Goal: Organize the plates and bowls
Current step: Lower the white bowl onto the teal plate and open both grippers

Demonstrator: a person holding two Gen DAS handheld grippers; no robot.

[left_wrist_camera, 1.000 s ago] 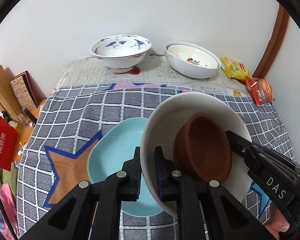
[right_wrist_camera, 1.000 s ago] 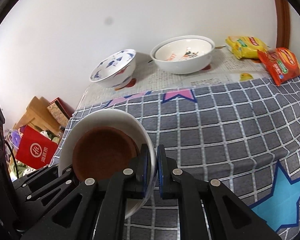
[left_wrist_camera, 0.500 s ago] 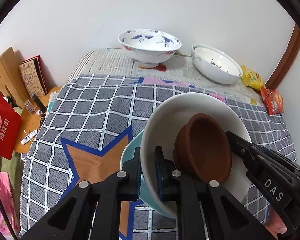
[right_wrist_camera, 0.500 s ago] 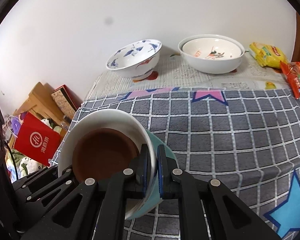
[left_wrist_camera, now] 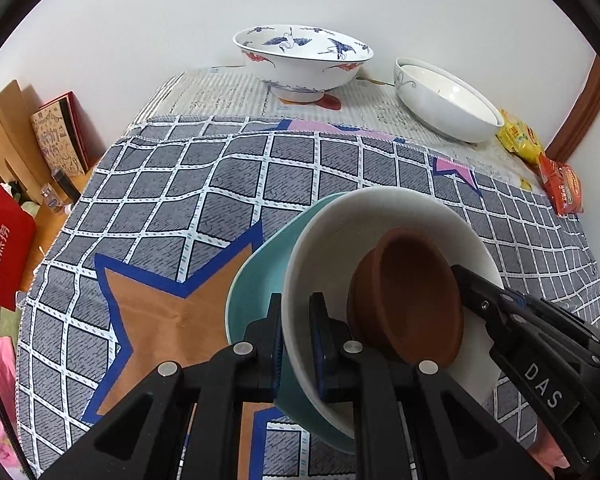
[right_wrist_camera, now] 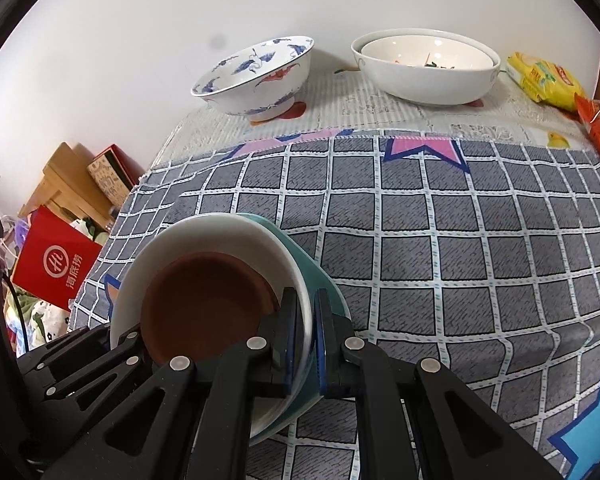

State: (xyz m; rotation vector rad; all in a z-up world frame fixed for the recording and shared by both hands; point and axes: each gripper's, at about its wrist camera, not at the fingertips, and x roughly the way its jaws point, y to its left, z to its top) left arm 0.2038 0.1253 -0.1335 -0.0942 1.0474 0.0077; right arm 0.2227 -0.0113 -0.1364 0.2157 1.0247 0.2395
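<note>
While clamped, round glossy white bowl [left_wrist_camera: 380, 216] cradles matte brown bowl [left_wrist_camera: 412, 296].

You have lowered the white bowl [left_wrist_camera: 384, 216], brown bowl [left_wrist_camera: 412, 296] inside, onto the teal plate [left_wrist_camera: 252, 276] beneath both tongs.

A grey checked cloth [right_wrist_camera: 460, 240] with star shapes covers the worktop. Yellow and red snack packets [right_wrist_camera: 544, 80] lie at its far right. A red bag [right_wrist_camera: 56, 264] and a wooden shelf [right_wrist_camera: 60, 184] stand off its left edge
</note>
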